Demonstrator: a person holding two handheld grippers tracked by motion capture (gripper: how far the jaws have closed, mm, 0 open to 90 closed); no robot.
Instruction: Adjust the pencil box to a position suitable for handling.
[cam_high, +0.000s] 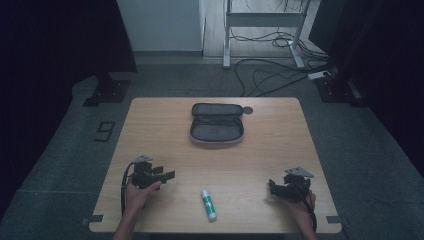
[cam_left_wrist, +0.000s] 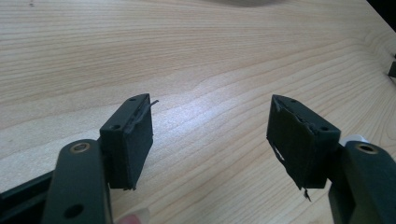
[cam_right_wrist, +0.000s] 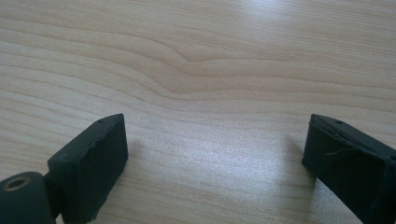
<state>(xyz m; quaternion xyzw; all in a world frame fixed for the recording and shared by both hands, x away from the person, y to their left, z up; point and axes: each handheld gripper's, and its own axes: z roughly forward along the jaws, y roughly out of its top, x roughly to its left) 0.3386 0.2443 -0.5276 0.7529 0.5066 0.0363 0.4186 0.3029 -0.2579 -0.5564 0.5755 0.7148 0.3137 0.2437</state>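
A glue stick (cam_high: 209, 204) lies flat on the wooden table (cam_high: 270, 145) near its front edge, between the two grippers and apart from both. It is white with a green band; there seems to be print on the band, but it is too small to read. On the floor to the left of the table a dark mark (cam_high: 105, 131) reads like the figure 9.

The left gripper (cam_high: 167, 175) rests low on the table at the front left, its jaws spread with only bare wood between them; in the left gripper view (cam_left_wrist: 210, 135) the pad facings look frayed at their edges. The right gripper (cam_high: 272, 186) sits at the front right, near the table's right edge, its jaws also spread over bare wood (cam_right_wrist: 215, 149).

An open grey pencil case (cam_high: 217, 125) lies toward the far edge at the middle, well apart from the stick. Bare wood runs between the case and the stick.
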